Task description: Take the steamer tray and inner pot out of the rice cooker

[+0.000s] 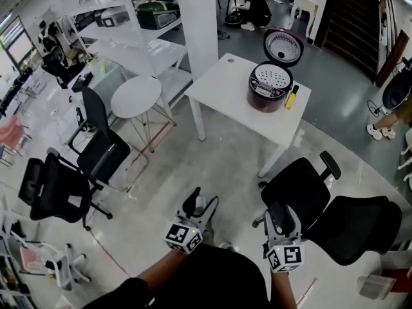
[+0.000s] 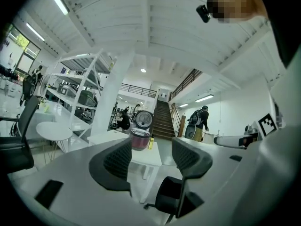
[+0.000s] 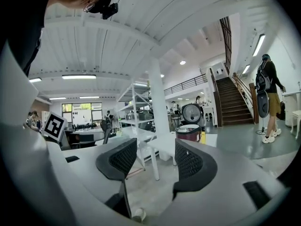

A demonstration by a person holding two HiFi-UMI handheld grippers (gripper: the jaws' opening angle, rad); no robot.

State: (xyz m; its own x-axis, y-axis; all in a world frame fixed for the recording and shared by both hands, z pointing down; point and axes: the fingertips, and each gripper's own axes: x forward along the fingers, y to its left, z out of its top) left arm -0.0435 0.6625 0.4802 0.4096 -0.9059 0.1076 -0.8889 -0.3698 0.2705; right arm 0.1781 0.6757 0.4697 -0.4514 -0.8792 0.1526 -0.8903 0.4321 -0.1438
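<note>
The dark red rice cooker (image 1: 269,90) stands on a white table (image 1: 219,82) far ahead, with its lid (image 1: 283,46) swung up. A white perforated steamer tray (image 1: 273,77) sits in its top; the inner pot below is hidden. The cooker (image 2: 140,138) shows small between the left jaws, and the same cooker (image 3: 188,132) also shows small in the right gripper view. My left gripper (image 1: 201,205) (image 2: 151,160) and right gripper (image 1: 279,212) (image 3: 155,161) are both held low near my body, well short of the table. Both are open with nothing between the jaws.
A yellow bottle (image 1: 291,97) stands beside the cooker. Black office chairs (image 1: 335,211) (image 1: 61,185) flank the floor between me and the table. A round white table (image 1: 136,96), shelving (image 1: 129,18) and a white pillar (image 1: 198,18) lie to the left. A person (image 3: 269,95) stands near the stairs.
</note>
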